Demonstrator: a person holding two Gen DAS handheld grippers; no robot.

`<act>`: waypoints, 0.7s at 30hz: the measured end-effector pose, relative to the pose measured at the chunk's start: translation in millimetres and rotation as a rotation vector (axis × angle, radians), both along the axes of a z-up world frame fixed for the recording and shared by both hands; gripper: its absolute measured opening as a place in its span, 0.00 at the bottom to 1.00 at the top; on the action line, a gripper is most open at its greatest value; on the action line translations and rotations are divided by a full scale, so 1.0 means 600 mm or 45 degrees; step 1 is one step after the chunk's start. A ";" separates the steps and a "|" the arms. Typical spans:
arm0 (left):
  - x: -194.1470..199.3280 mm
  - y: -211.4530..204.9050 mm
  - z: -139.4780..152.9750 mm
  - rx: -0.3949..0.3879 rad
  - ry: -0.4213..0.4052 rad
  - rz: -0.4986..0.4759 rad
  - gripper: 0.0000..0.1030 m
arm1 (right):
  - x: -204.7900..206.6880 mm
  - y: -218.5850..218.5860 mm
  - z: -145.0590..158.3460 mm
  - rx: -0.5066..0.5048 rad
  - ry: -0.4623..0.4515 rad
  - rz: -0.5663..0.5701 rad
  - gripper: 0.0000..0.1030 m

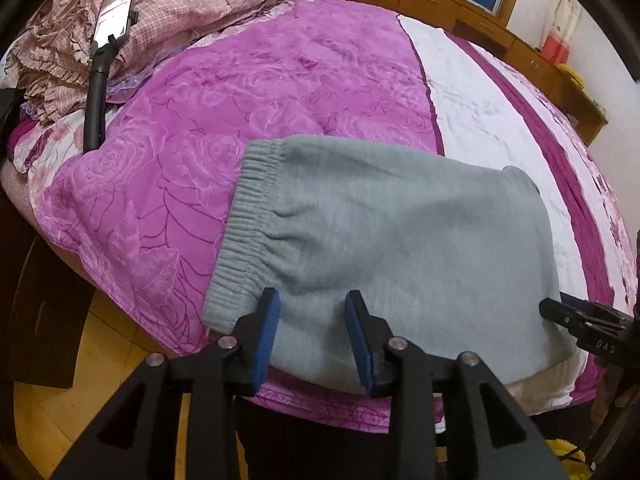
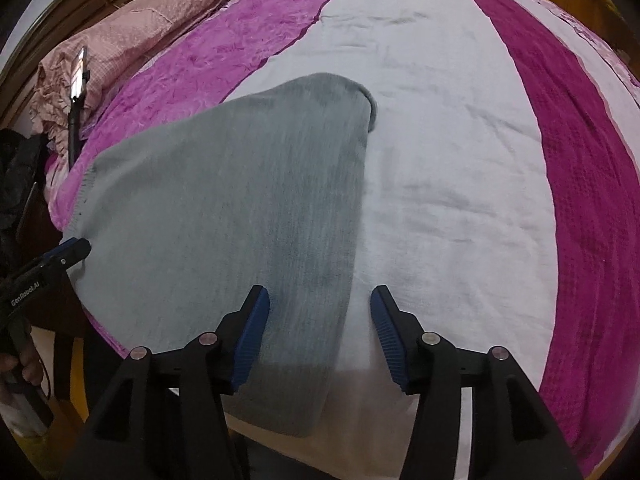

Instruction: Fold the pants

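Since the grey pants [image 1: 384, 248] lie folded near the bed [image 1: 248, 92] edge, both grippers, left [image 1: 313, 320] and right [image 2: 319, 316], hang apart, empty; next pinch the waistband [image 1: 244, 224] at nine o'clock and fold it over evenly.

The grey pants [image 2: 224, 216] lie folded on the bed [image 2: 460, 184], at its near edge, partly on the purple blanket [image 2: 208, 56] and partly on the white sheet [image 2: 448, 152]. Their folded right edge runs from the near edge up toward the middle of the bed. The right gripper [image 2: 320, 300] hangs above that edge, jaws apart and nothing pinched; the left blue pad [image 2: 250, 334] shows over the pants, the other over the sheet. The left gripper [image 2: 70, 250] reaches the pants' left corner. A phone on a stick [image 2: 78, 80] stands by the pink quilt [image 2: 132, 32].
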State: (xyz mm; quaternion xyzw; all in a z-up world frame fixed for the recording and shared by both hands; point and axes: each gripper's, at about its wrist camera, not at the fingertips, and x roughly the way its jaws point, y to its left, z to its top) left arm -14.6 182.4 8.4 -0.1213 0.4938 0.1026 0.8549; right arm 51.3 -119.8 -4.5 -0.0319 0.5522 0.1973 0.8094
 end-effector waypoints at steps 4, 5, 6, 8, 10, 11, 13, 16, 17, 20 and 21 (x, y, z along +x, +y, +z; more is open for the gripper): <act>0.000 -0.002 0.000 0.007 0.003 -0.007 0.35 | -0.001 -0.001 0.000 0.001 -0.001 -0.002 0.48; 0.000 -0.002 0.001 0.006 0.002 -0.006 0.35 | -0.001 -0.001 -0.001 0.000 0.000 -0.003 0.48; -0.001 -0.002 0.001 0.006 0.002 -0.005 0.35 | -0.001 -0.001 -0.002 -0.003 -0.002 -0.002 0.48; 0.000 -0.003 0.001 0.009 0.004 -0.007 0.35 | -0.002 0.000 -0.002 -0.011 -0.007 0.002 0.48; -0.001 -0.004 0.002 0.017 0.009 -0.008 0.35 | -0.001 0.000 -0.003 -0.008 -0.009 0.002 0.50; -0.001 -0.005 0.004 0.024 0.012 -0.009 0.35 | -0.001 -0.002 -0.004 0.002 -0.006 -0.002 0.50; -0.001 -0.009 0.007 0.032 0.021 -0.010 0.37 | 0.002 -0.004 -0.007 0.028 0.007 -0.011 0.53; -0.002 -0.014 0.011 0.025 0.025 -0.017 0.40 | 0.008 -0.008 -0.013 0.076 0.034 -0.020 0.59; -0.002 -0.016 0.011 0.023 0.026 -0.020 0.40 | 0.009 -0.009 -0.015 0.093 0.042 -0.021 0.60; -0.002 -0.022 0.013 0.028 0.035 -0.024 0.40 | 0.012 -0.011 -0.018 0.133 0.060 -0.020 0.65; -0.002 -0.023 0.014 0.027 0.036 -0.026 0.40 | 0.013 -0.010 -0.018 0.139 0.065 -0.020 0.67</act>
